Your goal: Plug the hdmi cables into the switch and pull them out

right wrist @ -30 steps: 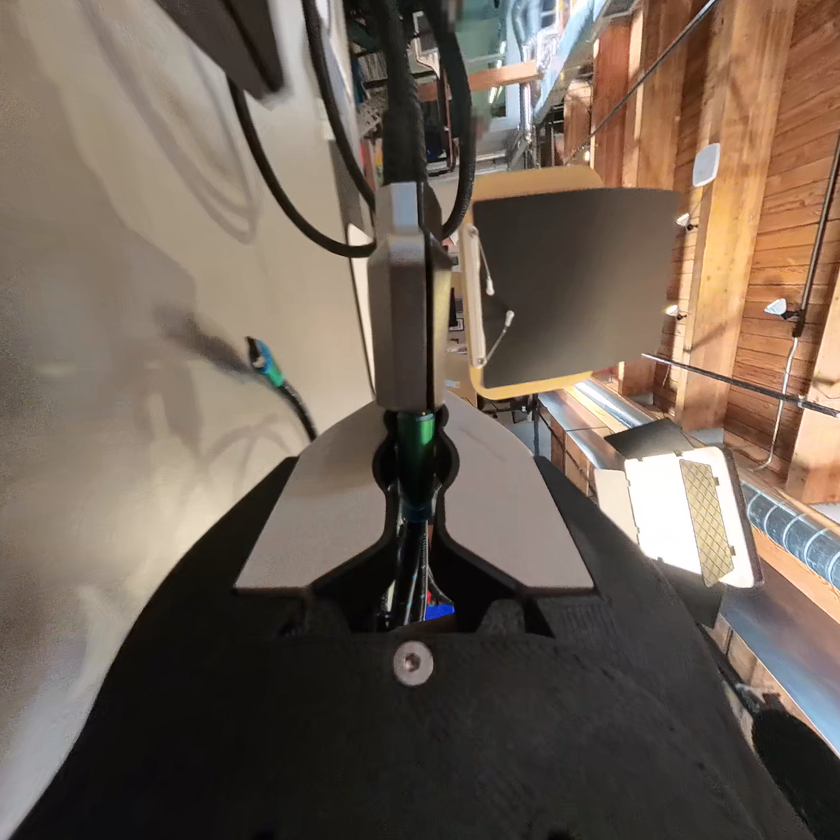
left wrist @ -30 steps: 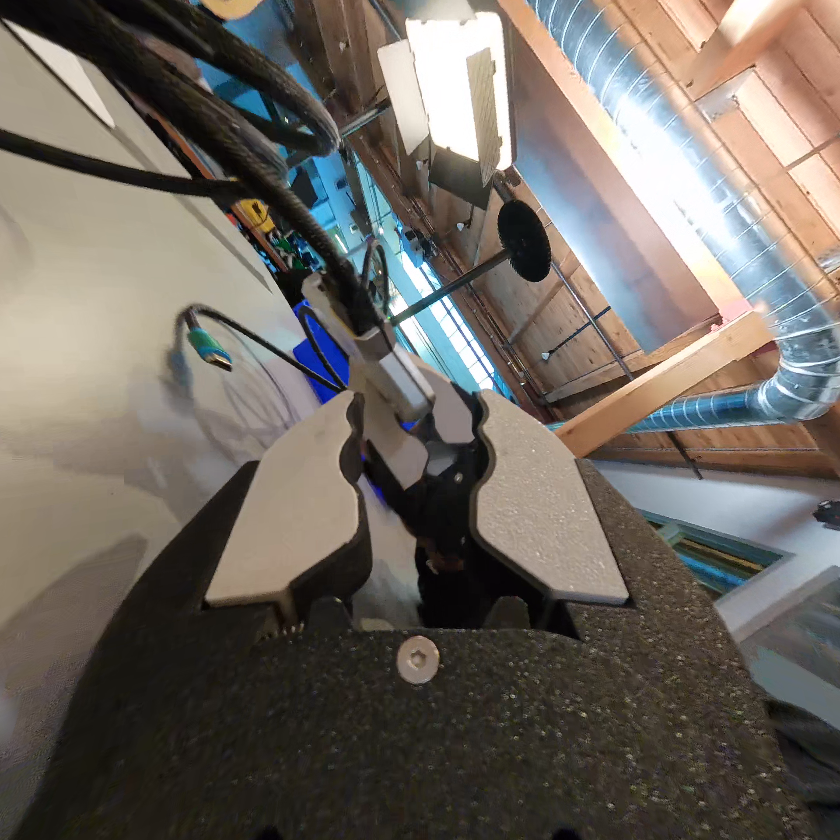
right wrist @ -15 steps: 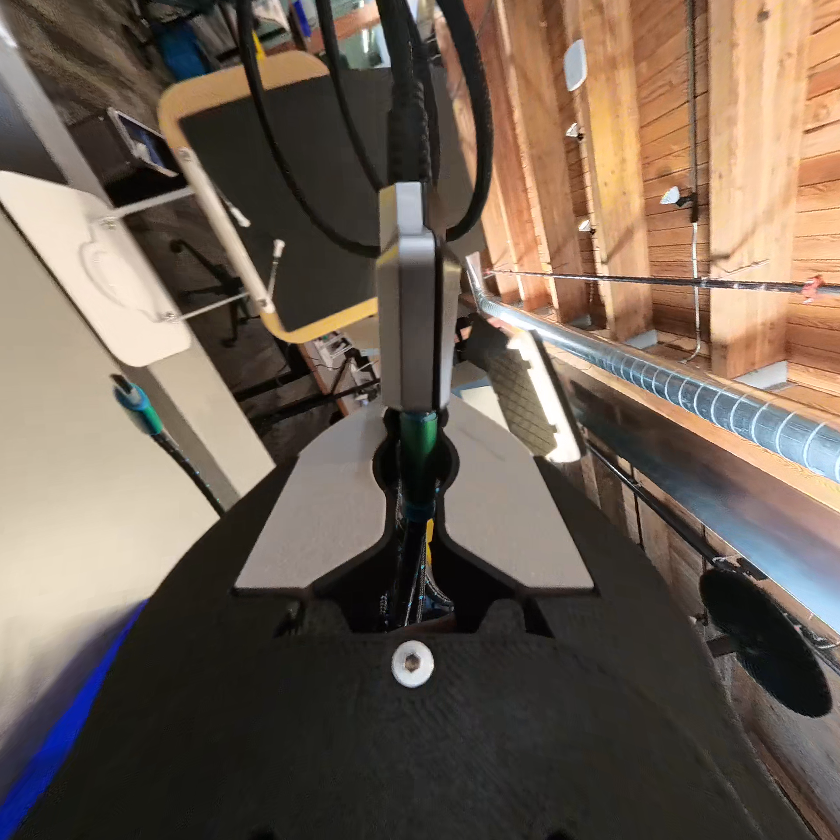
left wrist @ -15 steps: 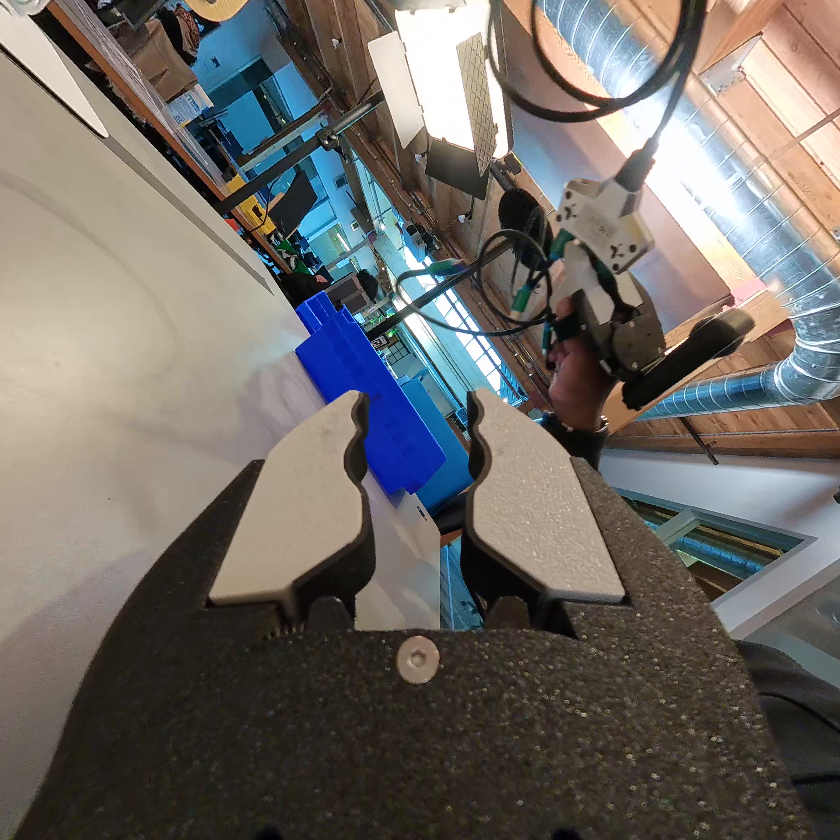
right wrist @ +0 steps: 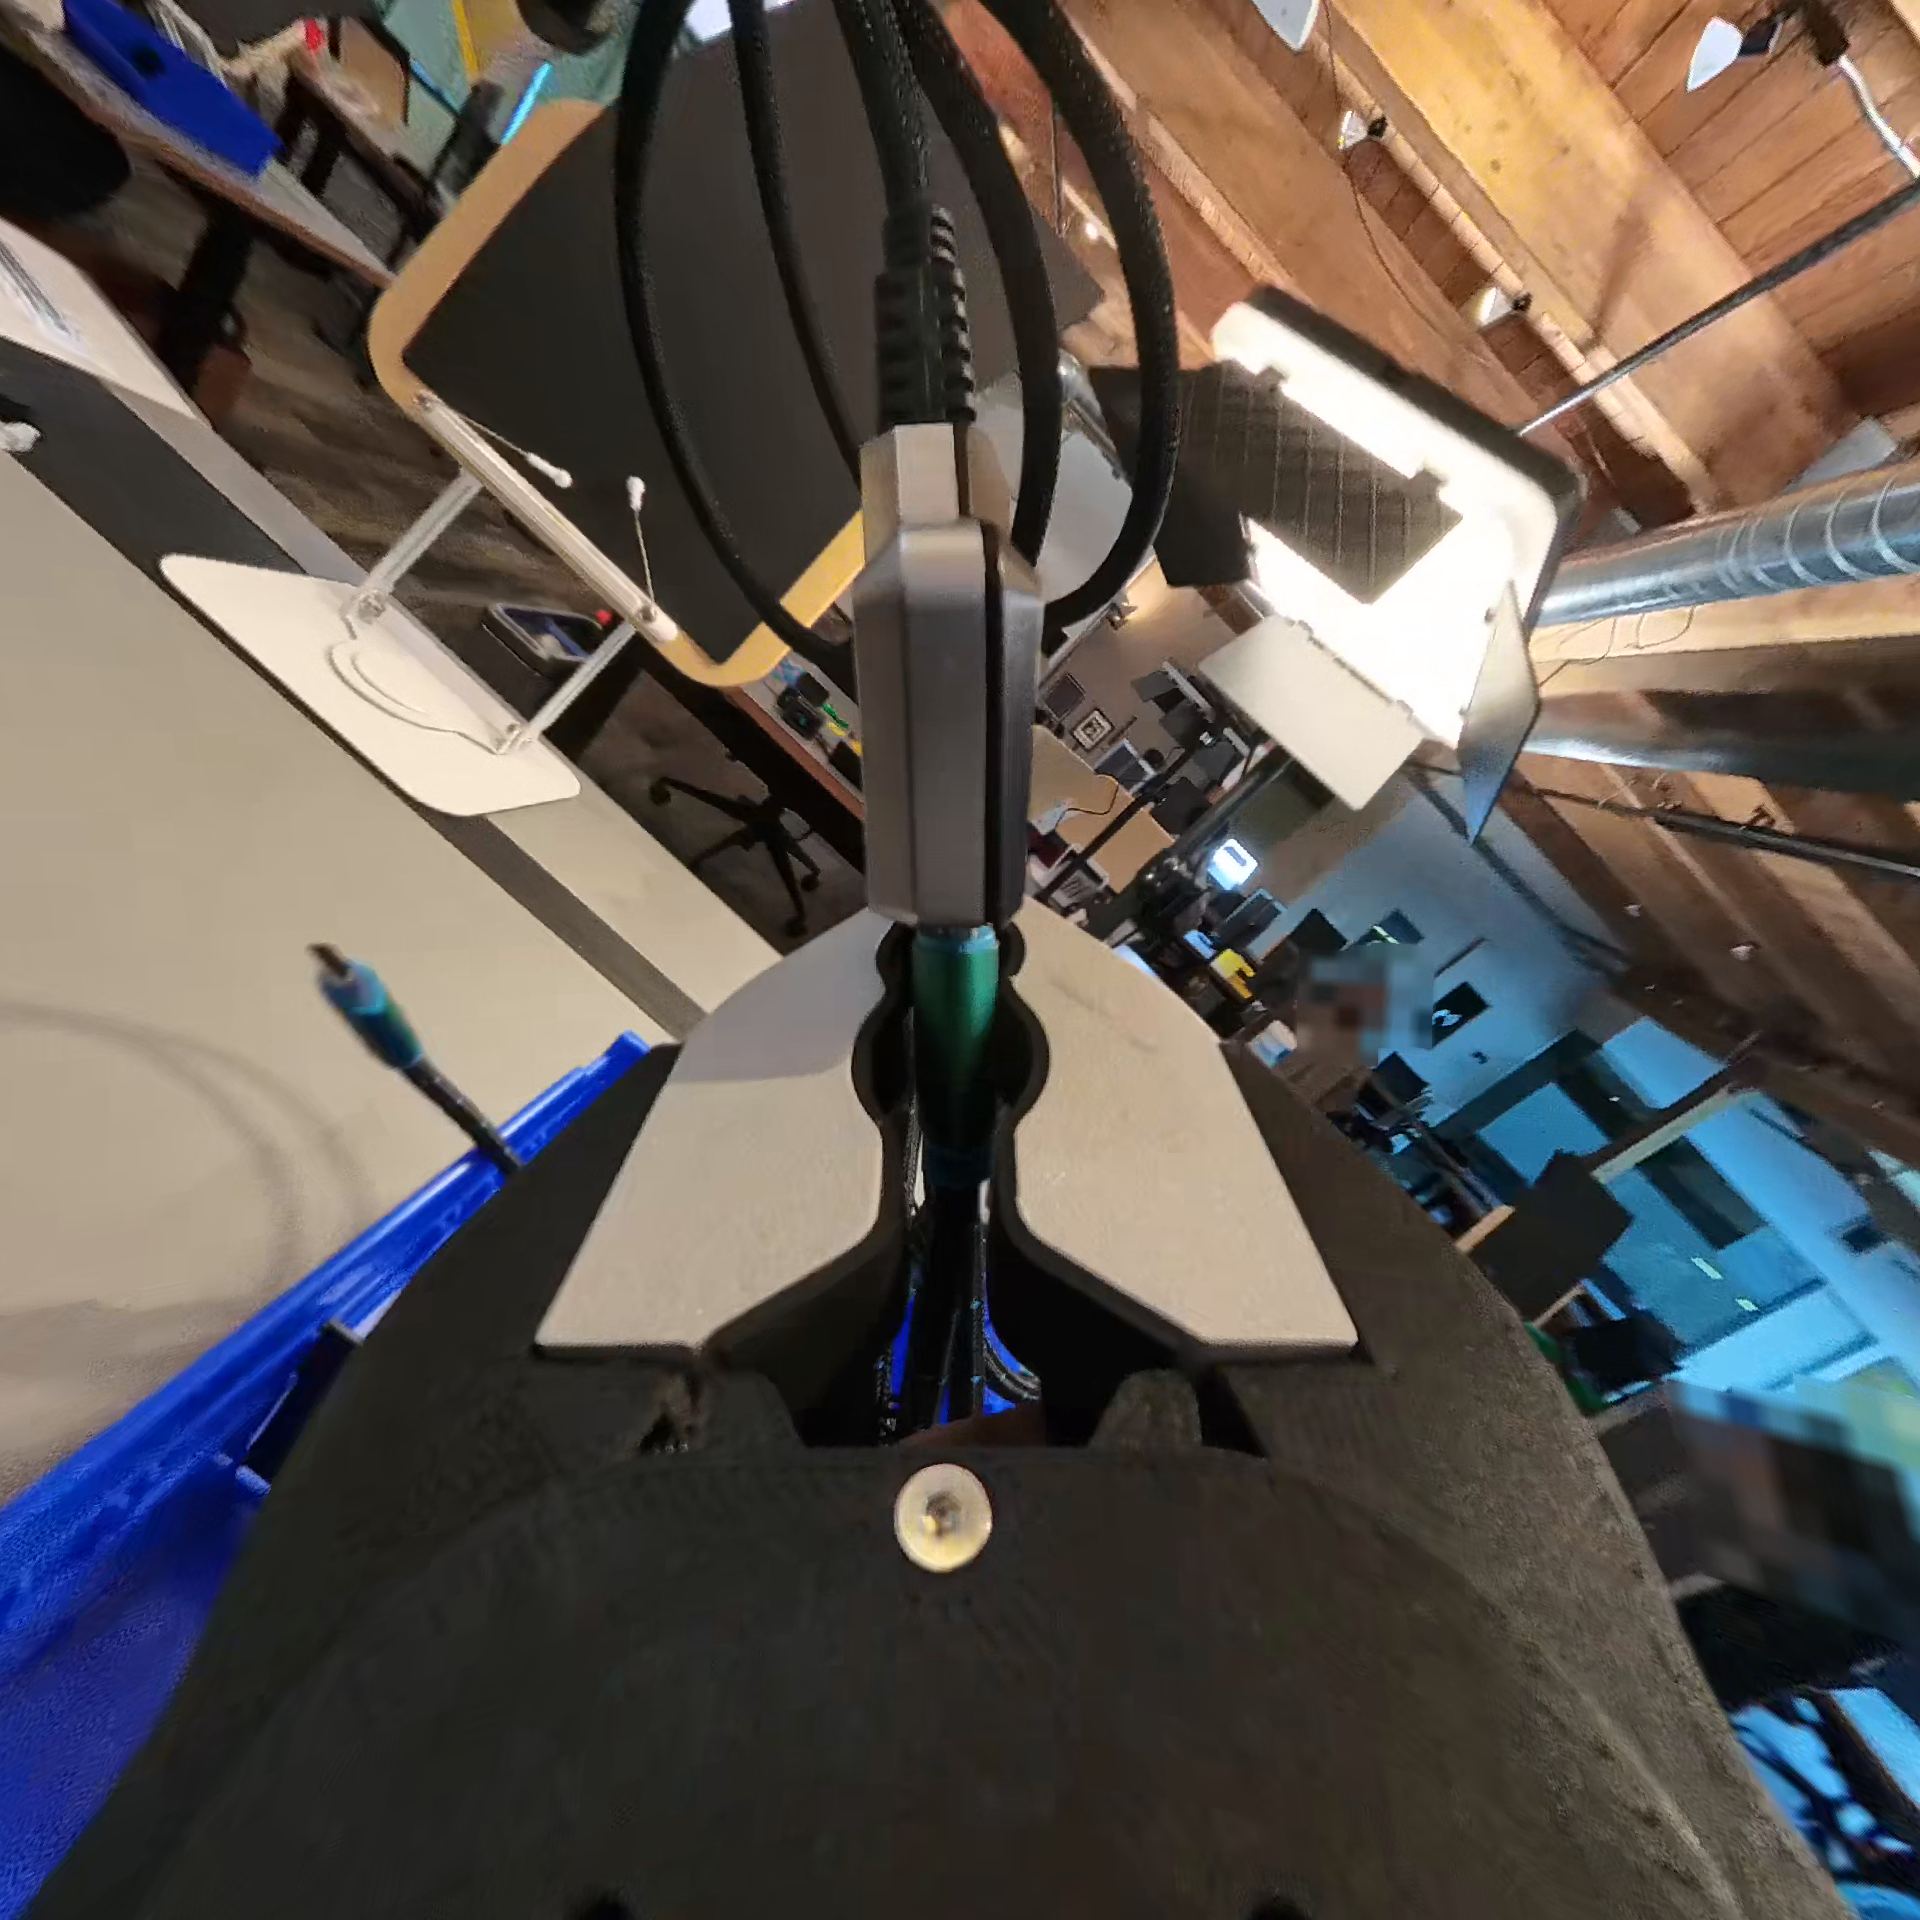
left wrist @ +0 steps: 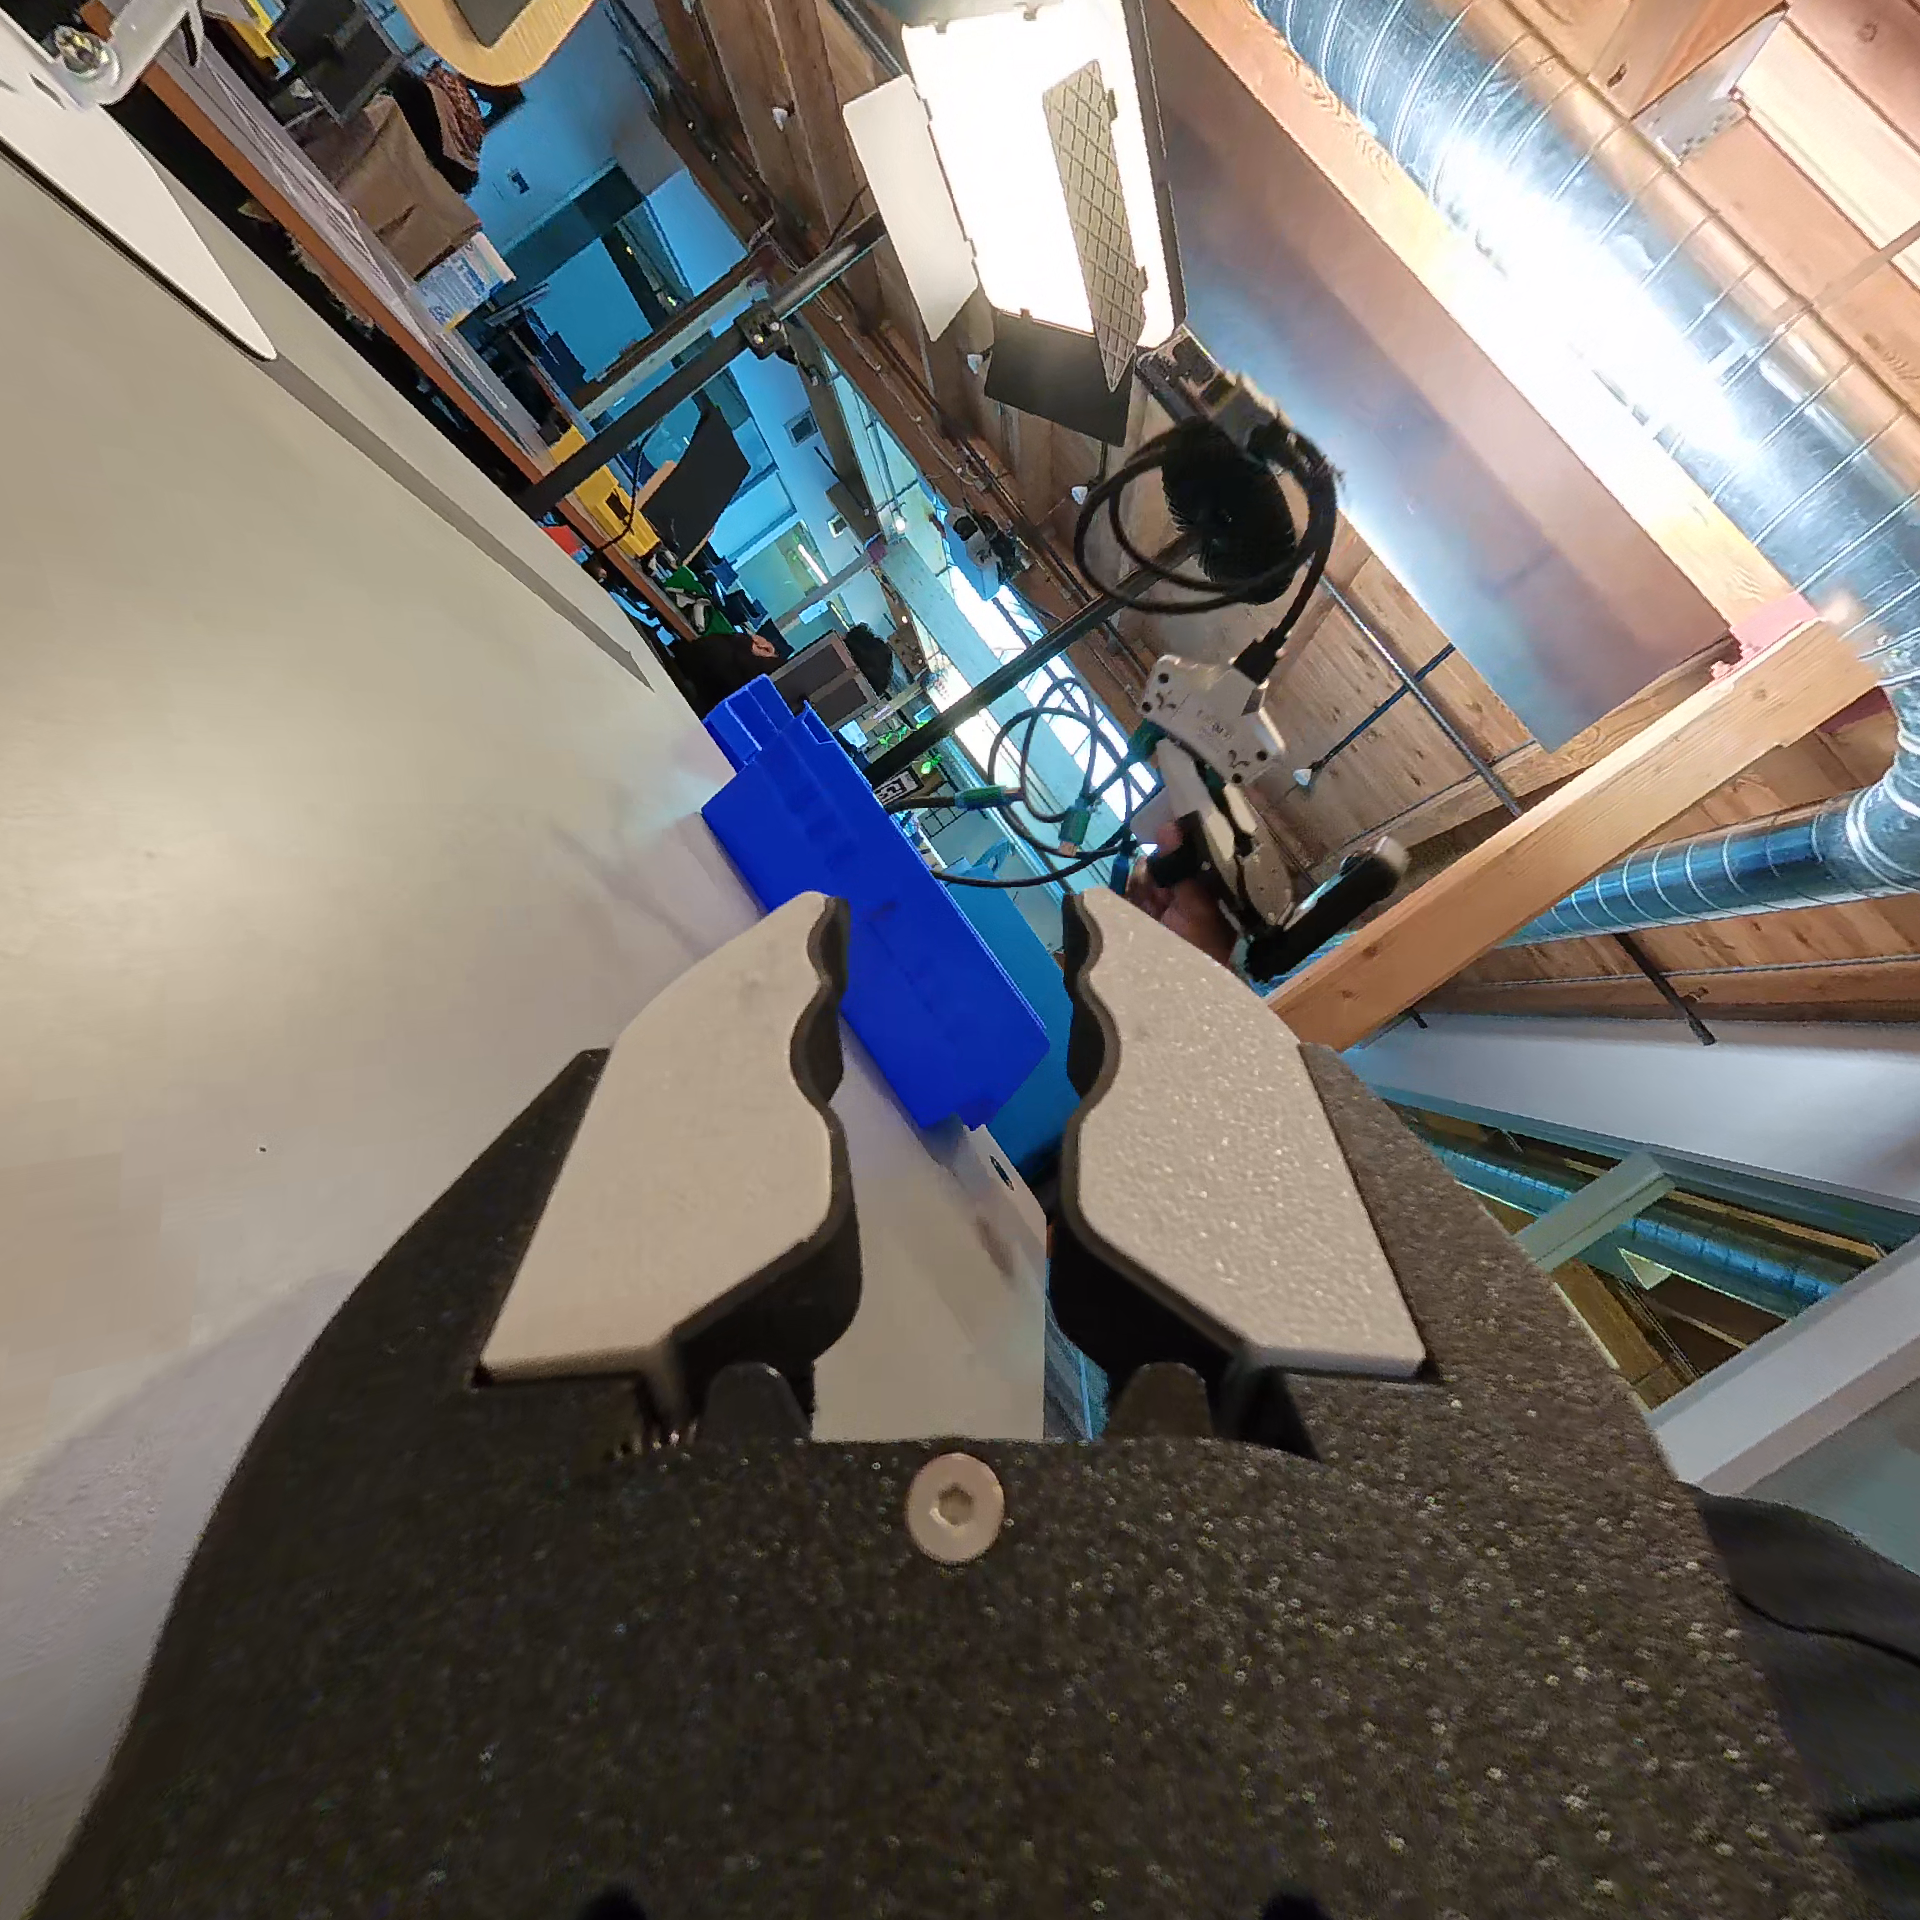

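Both raised: right gripper (right wrist: 951, 1013) clamps green plug (right wrist: 954, 1013); left gripper (left wrist: 951, 971) empty.

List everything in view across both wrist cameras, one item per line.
switch: one, grey, edge-on just past the right gripper's fingertips, cables plugged into both ends
green-collared plug: one, green, clamped between the right fingers, seated in the switch's near end
loose plug: one, teal, hanging free at left of the right wrist view
black cables: several, black, looping above the switch
blue bin: one, blue, at the table edge beyond the left fingers
table: one, pale grey, at left
studio light: one, white, lit, overhead
left gripper: one, black with grey fingers, open, empty
right gripper: one, black with grey fingers, shut on the plug
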`<action>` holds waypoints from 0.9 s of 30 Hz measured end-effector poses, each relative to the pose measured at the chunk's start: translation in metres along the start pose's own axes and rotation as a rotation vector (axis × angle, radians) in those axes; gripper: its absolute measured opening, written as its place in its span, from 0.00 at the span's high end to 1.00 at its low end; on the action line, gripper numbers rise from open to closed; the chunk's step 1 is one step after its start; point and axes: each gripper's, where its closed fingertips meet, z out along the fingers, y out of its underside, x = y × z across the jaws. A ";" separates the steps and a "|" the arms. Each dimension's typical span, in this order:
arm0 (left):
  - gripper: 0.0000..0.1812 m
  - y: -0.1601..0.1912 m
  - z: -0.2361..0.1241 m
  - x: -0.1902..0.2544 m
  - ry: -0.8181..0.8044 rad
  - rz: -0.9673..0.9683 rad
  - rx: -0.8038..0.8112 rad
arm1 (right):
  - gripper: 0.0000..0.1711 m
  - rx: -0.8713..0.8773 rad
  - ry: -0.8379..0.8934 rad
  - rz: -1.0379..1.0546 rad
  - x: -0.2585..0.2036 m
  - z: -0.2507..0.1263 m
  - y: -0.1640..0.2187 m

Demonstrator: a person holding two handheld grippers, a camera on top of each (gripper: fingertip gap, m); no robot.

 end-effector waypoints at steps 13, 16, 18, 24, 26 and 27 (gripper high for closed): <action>0.78 0.003 0.004 0.003 0.007 0.034 0.002 | 0.93 -0.028 -0.164 0.204 -0.034 0.012 0.098; 0.78 0.002 0.003 0.004 0.010 0.039 0.006 | 0.93 -0.054 -0.220 0.185 -0.044 0.022 0.111; 0.78 0.002 0.003 0.005 0.013 0.044 0.008 | 0.92 -0.108 -0.277 0.192 -0.055 0.028 0.127; 0.79 0.003 0.002 0.007 0.019 0.055 0.005 | 0.89 -0.300 -0.439 0.031 -0.098 0.029 0.173; 0.79 0.003 0.002 0.007 0.021 0.058 0.004 | 0.87 -0.366 -0.448 -0.019 -0.103 0.027 0.183; 0.79 0.003 0.002 0.007 0.022 0.059 0.004 | 0.87 -0.390 -0.449 -0.024 -0.102 0.026 0.185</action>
